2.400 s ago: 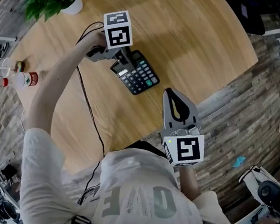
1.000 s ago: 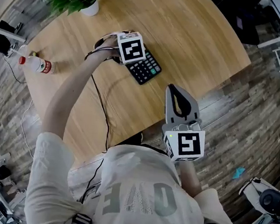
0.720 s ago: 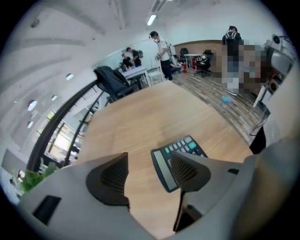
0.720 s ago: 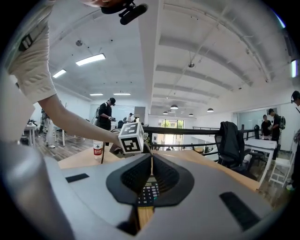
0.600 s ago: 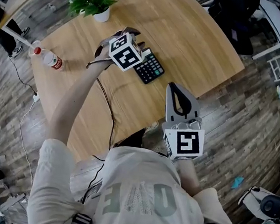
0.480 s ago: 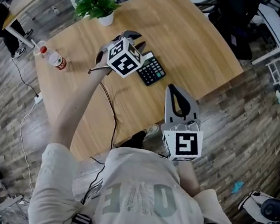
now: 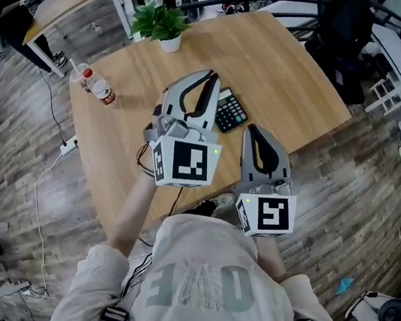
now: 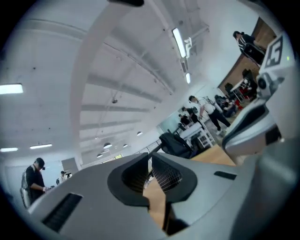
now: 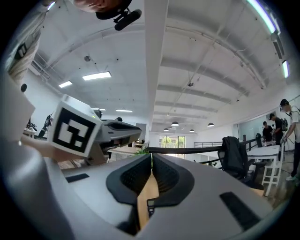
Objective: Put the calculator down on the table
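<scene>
Wooden table (image 7: 289, 66), plant (image 7: 161, 22) and bottle (image 7: 99, 88) near its far edge. The calculator (image 7: 232, 114) lies flat on it, free of both tools. Left gripper (image 7: 211, 75) is held up over the table, jaws just been closing, tips meeting, nothing between. Right gripper (image 7: 251, 129): jaws together, empty.

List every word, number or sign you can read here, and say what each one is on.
"OVE", large letters seen upside down, reading uncertain: shirt.
Square black-and-white coded patterns, no words: left cube, right cube.
Too small to read: keys on the calculator, red label on the bottle.
</scene>
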The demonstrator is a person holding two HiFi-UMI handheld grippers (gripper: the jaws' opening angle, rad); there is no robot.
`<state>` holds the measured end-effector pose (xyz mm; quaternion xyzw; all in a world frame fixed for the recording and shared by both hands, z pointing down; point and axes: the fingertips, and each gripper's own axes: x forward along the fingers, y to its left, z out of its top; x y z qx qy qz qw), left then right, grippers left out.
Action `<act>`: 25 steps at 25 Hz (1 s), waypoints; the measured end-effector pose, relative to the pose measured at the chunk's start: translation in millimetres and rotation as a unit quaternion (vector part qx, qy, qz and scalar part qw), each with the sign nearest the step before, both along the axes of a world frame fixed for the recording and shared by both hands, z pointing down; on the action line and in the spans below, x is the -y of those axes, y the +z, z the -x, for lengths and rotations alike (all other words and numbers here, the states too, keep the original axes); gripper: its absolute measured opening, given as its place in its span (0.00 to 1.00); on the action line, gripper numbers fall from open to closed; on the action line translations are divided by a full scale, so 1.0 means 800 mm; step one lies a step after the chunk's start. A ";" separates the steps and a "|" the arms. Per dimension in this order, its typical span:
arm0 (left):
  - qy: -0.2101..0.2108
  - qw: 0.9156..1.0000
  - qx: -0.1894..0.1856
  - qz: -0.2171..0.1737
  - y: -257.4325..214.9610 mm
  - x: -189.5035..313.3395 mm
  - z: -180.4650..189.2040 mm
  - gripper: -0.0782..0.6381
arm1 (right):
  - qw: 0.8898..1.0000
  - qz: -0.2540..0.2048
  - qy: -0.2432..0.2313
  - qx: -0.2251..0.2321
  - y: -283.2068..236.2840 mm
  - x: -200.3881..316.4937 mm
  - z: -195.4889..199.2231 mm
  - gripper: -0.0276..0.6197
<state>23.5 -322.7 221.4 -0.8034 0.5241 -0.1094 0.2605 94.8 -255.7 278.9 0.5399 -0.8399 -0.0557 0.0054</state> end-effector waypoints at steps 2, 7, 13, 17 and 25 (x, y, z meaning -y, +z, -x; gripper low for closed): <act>-0.007 0.998 -0.047 -0.029 -0.029 -0.040 0.006 0.15 | 1.000 -0.015 0.001 0.013 -0.015 -0.007 0.001 0.08; -0.018 0.983 -0.185 -0.010 -0.035 -0.116 0.020 0.12 | 0.998 -0.051 0.006 0.037 -0.046 -0.028 0.005 0.08; 0.003 0.972 -0.234 -0.010 -0.034 -0.137 0.020 0.12 | 0.998 -0.064 0.015 0.021 -0.048 -0.036 0.005 0.08; -0.001 0.975 -0.220 -0.014 -0.031 -0.137 0.020 0.12 | 0.998 -0.052 0.025 0.008 -0.039 -0.034 0.007 0.08; -0.012 0.976 -0.218 0.001 -0.015 -0.132 0.023 0.12 | 0.998 -0.051 0.033 0.000 -0.040 -0.035 0.008 0.08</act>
